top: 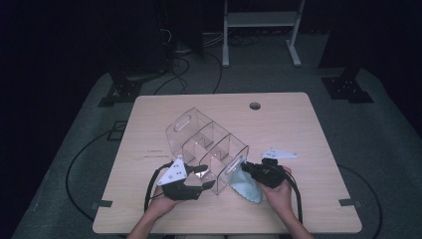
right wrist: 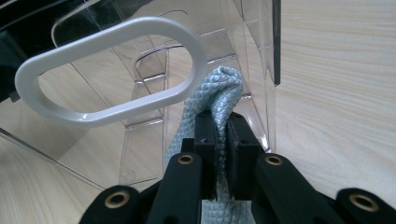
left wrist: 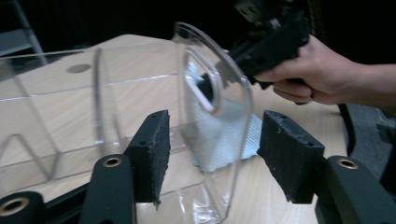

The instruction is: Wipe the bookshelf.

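A clear acrylic organiser box with inner dividers and oval handle cut-outs [top: 206, 144] lies tipped on the pale wooden bench [top: 308, 124], running from about ten o'clock to four o'clock across its middle. The right hand-held gripper [right wrist: 221, 135] is clamped on a bunched fold of a light blue, scale-textured cleaning cloth [right wrist: 219, 88], holding it against the organiser's near end wall just beside the oval handle opening [right wrist: 112, 70]; in the high view the rest of the cloth [top: 247, 185] trails on the bench at about five o'clock of the box. The left hand-held gripper [left wrist: 212, 156] straddles the edge of that same end wall, pads [left wrist: 156, 147] standing apart from the acrylic on both sides, so it is not gripping.

The step in hand looks like wiping the organiser, with the left side between grips. The next move likely calls for the left jaws to close on the wall or a divider to steady the tilted box, so the right can rub the cloth across the panel without the box sliding.
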The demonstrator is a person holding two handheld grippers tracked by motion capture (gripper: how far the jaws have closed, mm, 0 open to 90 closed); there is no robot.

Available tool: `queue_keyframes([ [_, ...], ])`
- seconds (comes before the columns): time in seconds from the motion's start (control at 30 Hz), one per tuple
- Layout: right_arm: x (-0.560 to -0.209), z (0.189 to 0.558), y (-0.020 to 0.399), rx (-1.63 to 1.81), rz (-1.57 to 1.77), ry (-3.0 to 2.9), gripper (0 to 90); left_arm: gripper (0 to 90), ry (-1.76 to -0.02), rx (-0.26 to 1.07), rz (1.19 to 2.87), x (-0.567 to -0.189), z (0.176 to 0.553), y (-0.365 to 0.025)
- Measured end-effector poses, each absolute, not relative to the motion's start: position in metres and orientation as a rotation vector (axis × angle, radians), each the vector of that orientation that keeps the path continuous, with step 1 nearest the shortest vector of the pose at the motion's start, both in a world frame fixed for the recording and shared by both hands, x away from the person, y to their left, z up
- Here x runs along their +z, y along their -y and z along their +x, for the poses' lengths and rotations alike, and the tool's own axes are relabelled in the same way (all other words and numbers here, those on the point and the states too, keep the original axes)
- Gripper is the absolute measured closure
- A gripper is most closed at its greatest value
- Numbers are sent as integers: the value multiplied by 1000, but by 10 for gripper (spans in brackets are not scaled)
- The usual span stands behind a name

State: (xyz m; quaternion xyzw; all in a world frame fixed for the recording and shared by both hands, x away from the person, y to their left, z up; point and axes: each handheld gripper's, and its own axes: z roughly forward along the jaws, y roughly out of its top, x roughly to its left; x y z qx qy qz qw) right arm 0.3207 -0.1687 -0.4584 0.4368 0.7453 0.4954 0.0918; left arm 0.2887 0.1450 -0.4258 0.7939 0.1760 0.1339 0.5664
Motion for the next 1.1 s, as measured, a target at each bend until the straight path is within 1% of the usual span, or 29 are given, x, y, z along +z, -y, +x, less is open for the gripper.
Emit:
queue_keyframes([
  [0.1,-458,321,169,1473,1296,-2214,835,356,-455,362,1842,-421,293,-151],
  [0.13,-458,320,169,1475,1295,-2213,835,316,-472,391,1840,-419,295,-153],
  [0.27,-458,320,169,1481,1290,-2216,835,269,-510,450,1832,-415,300,-160],
  [0.37,-458,320,169,1482,1287,-2218,833,189,-561,477,1833,-415,306,-164],
  [0.53,-458,321,169,1485,1284,-2219,833,115,-611,517,1817,-418,316,-166],
  [0.7,-458,321,169,1486,1279,-2223,832,71,-669,529,1830,-421,329,-165],
  [0.8,-458,321,169,1489,1274,-2227,829,49,-687,562,1843,-423,333,-164],
  [1.1,-459,322,170,1496,1273,-2234,826,35,-710,524,1878,-433,341,-163],
])
